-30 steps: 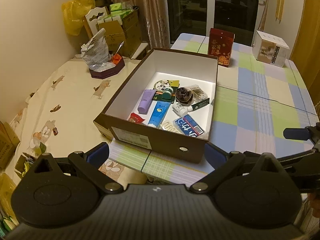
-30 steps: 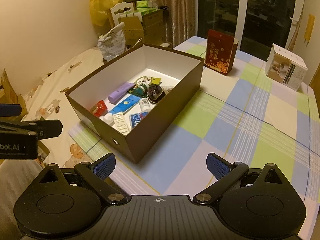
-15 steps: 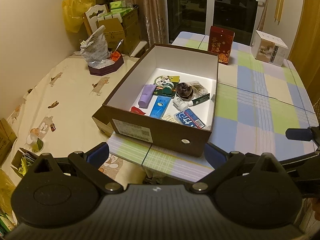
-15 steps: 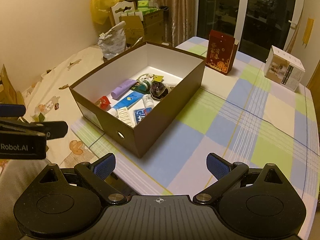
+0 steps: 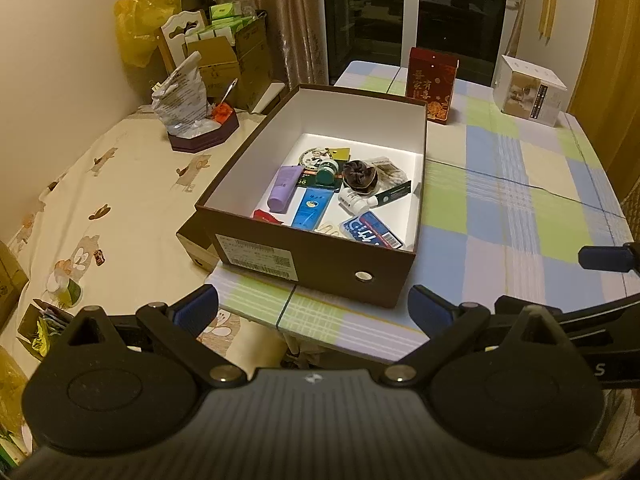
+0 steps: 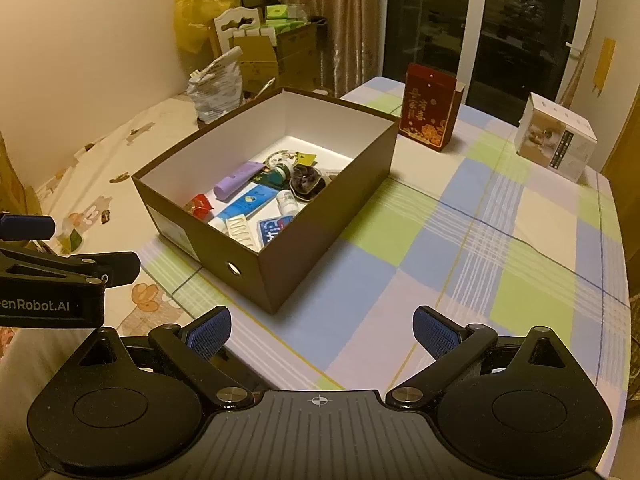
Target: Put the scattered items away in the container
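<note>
We see the dark brown cardboard box with a white inside (image 5: 312, 256) standing open at the near left corner of the table under a blue, green and lilac checked cloth (image 5: 500, 216). It holds the small items: one lilac tube (image 5: 285, 189), one blue tube (image 5: 311, 208), one green-capped jar (image 5: 326, 173), one dark brown scrunchie (image 5: 360, 176), one white bottle (image 5: 354, 201), one blue-and-white packet (image 5: 372, 232), one round patterned tin (image 5: 314, 157) and one red wrapper (image 5: 266, 215), the last half hidden by the box's near wall. A clear bag behind the scrunchie is hard to make out. From the right wrist view a white ribbed piece (image 6: 241, 231) shows by the near wall; we cannot tell what it is.

Our left gripper (image 5: 314, 308) hovers before the box with its two blue-padded fingers spread wide and nothing between them. Our right gripper (image 6: 322, 330) hangs over the cloth, likewise spread and empty.

Farther back stand one red carton with gold lettering (image 5: 431, 86) and one white printed cube box (image 5: 530, 96), both upright on the cloth, well apart from each other.
</note>
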